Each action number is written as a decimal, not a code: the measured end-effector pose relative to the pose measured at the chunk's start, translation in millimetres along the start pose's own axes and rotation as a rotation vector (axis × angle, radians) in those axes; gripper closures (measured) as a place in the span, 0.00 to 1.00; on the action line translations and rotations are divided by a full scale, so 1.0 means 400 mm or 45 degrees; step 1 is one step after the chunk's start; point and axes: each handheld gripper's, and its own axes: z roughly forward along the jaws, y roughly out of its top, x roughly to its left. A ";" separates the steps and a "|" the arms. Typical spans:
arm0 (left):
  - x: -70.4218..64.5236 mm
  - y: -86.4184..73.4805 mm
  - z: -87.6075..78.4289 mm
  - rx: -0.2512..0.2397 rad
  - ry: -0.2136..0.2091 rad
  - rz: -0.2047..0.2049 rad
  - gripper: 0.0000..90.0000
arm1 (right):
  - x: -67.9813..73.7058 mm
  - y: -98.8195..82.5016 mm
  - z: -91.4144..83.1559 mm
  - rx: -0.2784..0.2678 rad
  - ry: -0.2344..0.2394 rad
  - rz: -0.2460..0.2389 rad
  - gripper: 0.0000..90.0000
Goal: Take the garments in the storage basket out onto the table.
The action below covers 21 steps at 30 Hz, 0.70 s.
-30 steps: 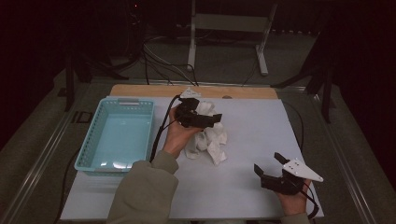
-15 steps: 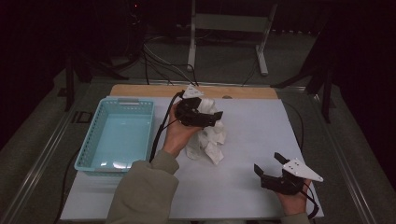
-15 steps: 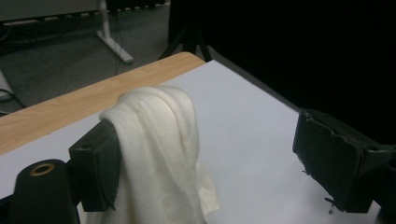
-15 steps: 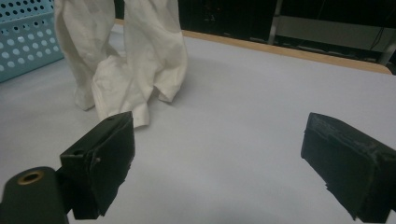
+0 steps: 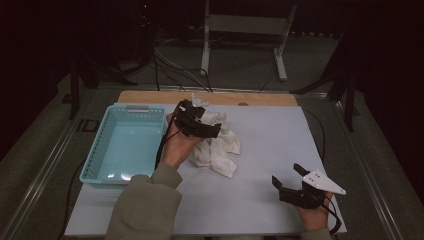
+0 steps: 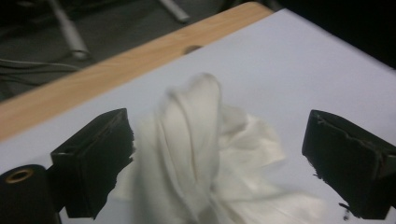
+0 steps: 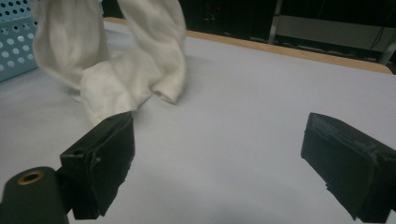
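Observation:
A crumpled white cloth (image 5: 220,147) lies mid-table, partly raised; in the right gripper view the cloth (image 7: 126,70) hangs in two folds with its lower end on the table. My left gripper (image 5: 214,131) hovers over its upper part. In its own view the left gripper (image 6: 217,123) has its jaws wide apart, and the blurred cloth (image 6: 196,140) bunches up between them. My right gripper (image 5: 286,173) is open near the table's front right, a good way from the cloth; nothing sits between the jaws of the right gripper (image 7: 219,123).
A light blue perforated basket (image 5: 125,107) stands at the table's left, close to the left hand; its wall (image 7: 14,37) shows behind the cloth. A wooden strip (image 5: 260,98) runs along the far edge. Cables and a stand sit on the floor beyond.
The left gripper has shifted a little left and towards the far edge, with the cloth's top pulled up under it. The right gripper has stayed put.

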 end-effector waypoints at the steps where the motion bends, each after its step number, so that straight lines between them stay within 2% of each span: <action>1: 0.006 0.001 -0.008 -0.019 -0.017 -0.017 0.08 | 0.000 0.000 0.000 0.000 0.000 -0.001 0.11; 2: 0.006 0.001 -0.008 -0.019 -0.017 -0.017 0.08 | 0.000 0.000 0.000 0.000 0.000 -0.001 0.11; 3: 0.017 0.001 -0.017 -0.032 -0.059 -0.039 0.08 | 0.000 0.000 0.001 0.001 0.000 0.000 0.11; 5: 0.024 -0.002 -0.020 -0.045 -0.061 -0.052 0.08 | 0.001 0.000 0.002 0.002 -0.001 -0.002 0.11; 7: 0.033 -0.009 -0.022 -0.074 -0.109 -0.094 0.07 | 0.001 0.000 0.001 0.000 0.000 -0.001 0.11; 11: 0.050 -0.024 -0.029 -0.130 -0.170 -0.131 0.05 | 0.000 0.000 0.001 0.001 0.000 -0.001 0.11; 21: 0.078 -0.064 -0.078 -0.221 -0.220 -0.120 0.00 | 0.001 0.000 0.001 0.001 0.000 0.000 0.11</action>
